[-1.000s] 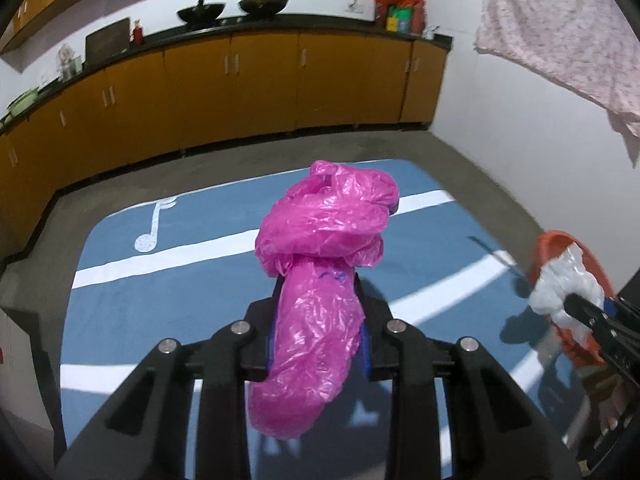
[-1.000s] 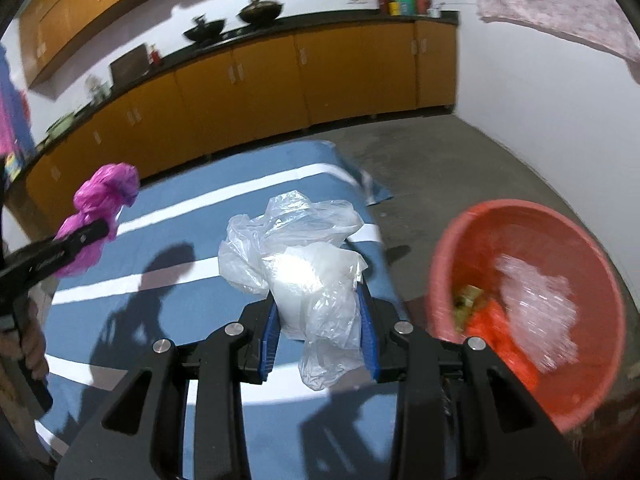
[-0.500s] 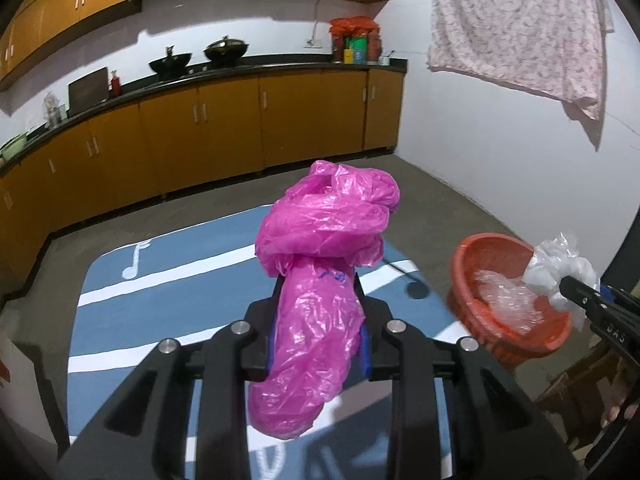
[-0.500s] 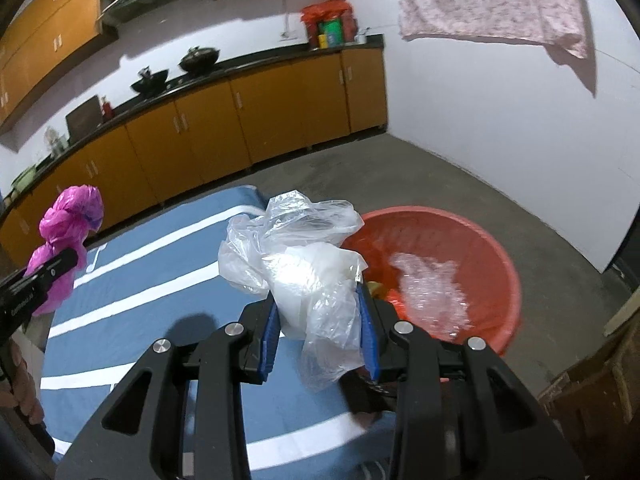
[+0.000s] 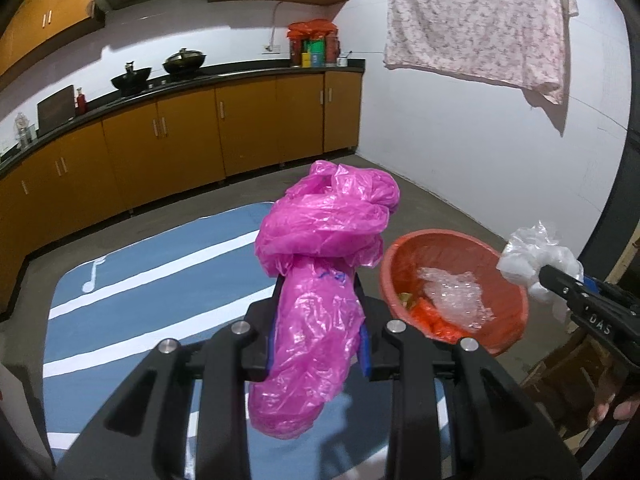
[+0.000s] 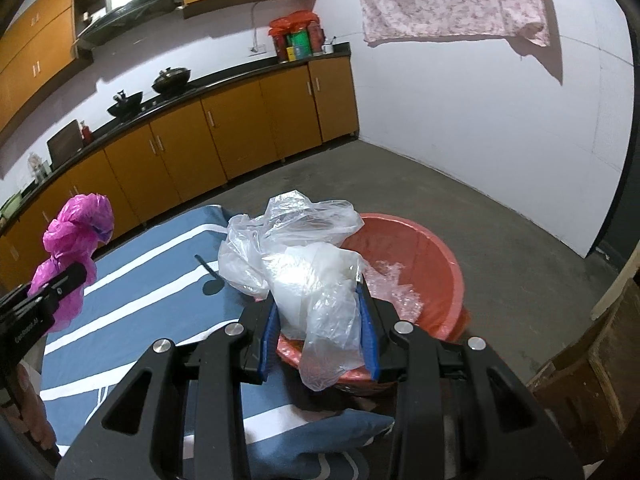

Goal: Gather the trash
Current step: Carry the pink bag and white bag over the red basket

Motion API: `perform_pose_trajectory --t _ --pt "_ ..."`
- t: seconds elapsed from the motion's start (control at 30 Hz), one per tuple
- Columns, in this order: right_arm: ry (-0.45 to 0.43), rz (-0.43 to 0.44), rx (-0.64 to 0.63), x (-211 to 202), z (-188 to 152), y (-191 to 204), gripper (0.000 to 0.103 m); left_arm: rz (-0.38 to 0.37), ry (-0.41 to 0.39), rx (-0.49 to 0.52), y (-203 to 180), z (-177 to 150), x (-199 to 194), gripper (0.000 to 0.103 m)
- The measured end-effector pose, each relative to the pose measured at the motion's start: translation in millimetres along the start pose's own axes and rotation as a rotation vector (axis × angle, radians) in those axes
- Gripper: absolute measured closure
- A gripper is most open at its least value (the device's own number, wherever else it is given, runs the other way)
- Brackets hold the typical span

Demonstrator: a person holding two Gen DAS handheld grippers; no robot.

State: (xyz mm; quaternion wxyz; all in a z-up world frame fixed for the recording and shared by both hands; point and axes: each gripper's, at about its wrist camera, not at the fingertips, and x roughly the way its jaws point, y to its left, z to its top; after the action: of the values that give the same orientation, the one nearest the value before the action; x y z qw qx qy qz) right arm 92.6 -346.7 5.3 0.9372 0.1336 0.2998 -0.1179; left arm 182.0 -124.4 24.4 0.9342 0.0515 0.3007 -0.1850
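My left gripper (image 5: pixel 318 320) is shut on a crumpled pink plastic bag (image 5: pixel 324 248) and holds it up in the air; the pink bag also shows at the left of the right wrist view (image 6: pixel 74 236). My right gripper (image 6: pixel 318 320) is shut on a clear white plastic bag (image 6: pixel 296 252), held above the near rim of the orange basin (image 6: pixel 436 256). In the left wrist view the basin (image 5: pixel 508 280) sits on the floor right of the pink bag, with clear plastic wrap (image 5: pixel 456 292) and orange scraps inside. The white bag (image 5: pixel 536 256) hangs over the basin's right rim.
A blue mat with white stripes (image 5: pixel 140 288) covers the surface below my grippers. Orange kitchen cabinets (image 5: pixel 192 148) run along the far wall. A white wall (image 5: pixel 480 152) with a hanging floral cloth (image 5: pixel 476 20) stands to the right. Wooden crates (image 6: pixel 592 364) sit at the lower right.
Both grippers have risen and swung right toward the basin with their bags still held. The basin is now close below the right gripper and nearer the left one.
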Motion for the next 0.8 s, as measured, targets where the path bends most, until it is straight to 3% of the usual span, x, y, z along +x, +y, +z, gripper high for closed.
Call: perform_pose_trajectory --t 0.43,0.8 --pt "0.01 -0.026 0.067 -0.2 3.2 -30.0 0.068 -0.12 0.024 0.017 -60.3 -0.4 17.0 0.074" --pt "0.028 -0.04 0.138 12.9 6.9 -45.3 0.068 -0.168 0.045 0.026 -93.1 -3.0 36.0 0.074"
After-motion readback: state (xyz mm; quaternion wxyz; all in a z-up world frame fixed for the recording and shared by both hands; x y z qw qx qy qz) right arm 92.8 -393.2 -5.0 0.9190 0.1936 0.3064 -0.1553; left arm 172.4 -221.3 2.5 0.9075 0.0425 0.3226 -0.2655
